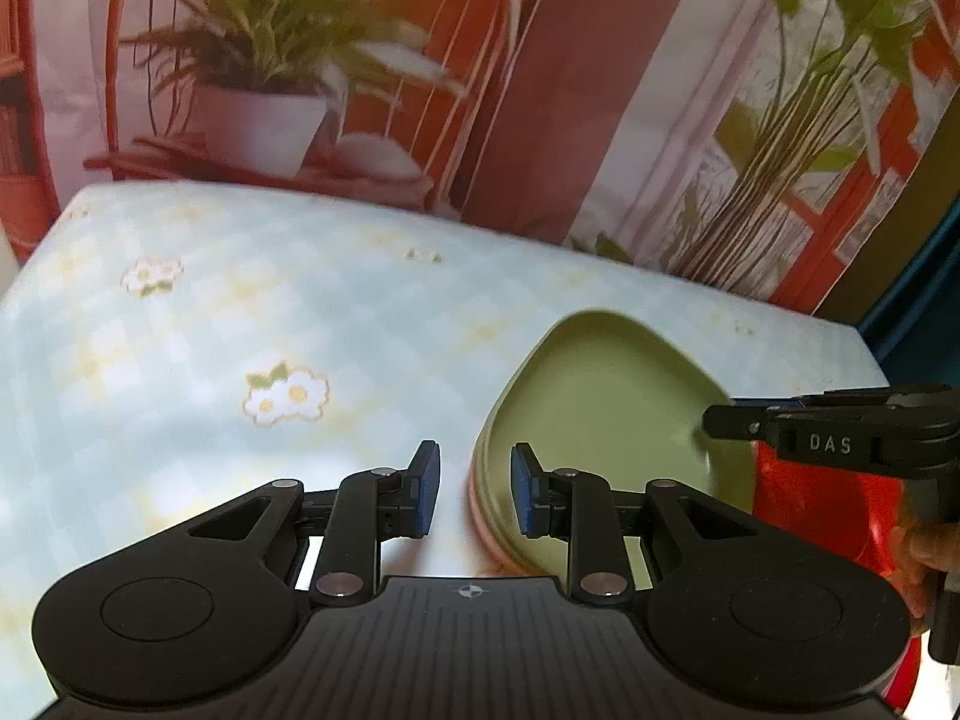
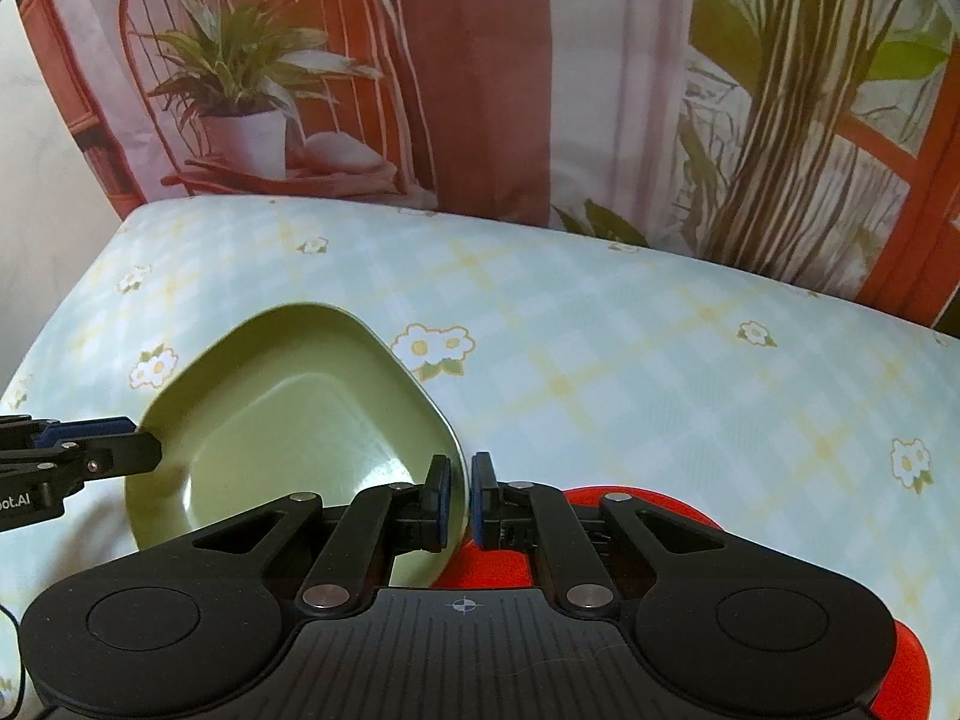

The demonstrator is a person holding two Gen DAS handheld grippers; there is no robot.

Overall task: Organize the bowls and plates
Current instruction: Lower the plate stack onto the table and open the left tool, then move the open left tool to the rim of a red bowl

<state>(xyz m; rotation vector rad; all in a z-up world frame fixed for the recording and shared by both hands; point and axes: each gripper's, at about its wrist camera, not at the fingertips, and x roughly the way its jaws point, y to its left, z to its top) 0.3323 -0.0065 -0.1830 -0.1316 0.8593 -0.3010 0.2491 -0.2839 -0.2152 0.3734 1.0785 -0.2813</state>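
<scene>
A green rounded plate [image 2: 300, 414] is tilted above the table. My right gripper [image 2: 461, 501] is shut on its right rim. In the left wrist view the green plate [image 1: 600, 414] sits on a pink plate [image 1: 480, 516], whose edge shows beneath it. My left gripper [image 1: 475, 492] is open, its jaws on either side of the plates' left rim without closing on it. A red dish [image 2: 690, 516] lies under my right gripper, and also shows in the left wrist view [image 1: 828, 516]. The right gripper shows there at the plate's right rim [image 1: 720, 420].
The table [image 2: 600, 348] has a pale checked cloth with daisy prints. A printed backdrop [image 2: 480, 60] of plants and a chair stands along its far edge. The table's right edge [image 1: 864, 348] is close to the plates.
</scene>
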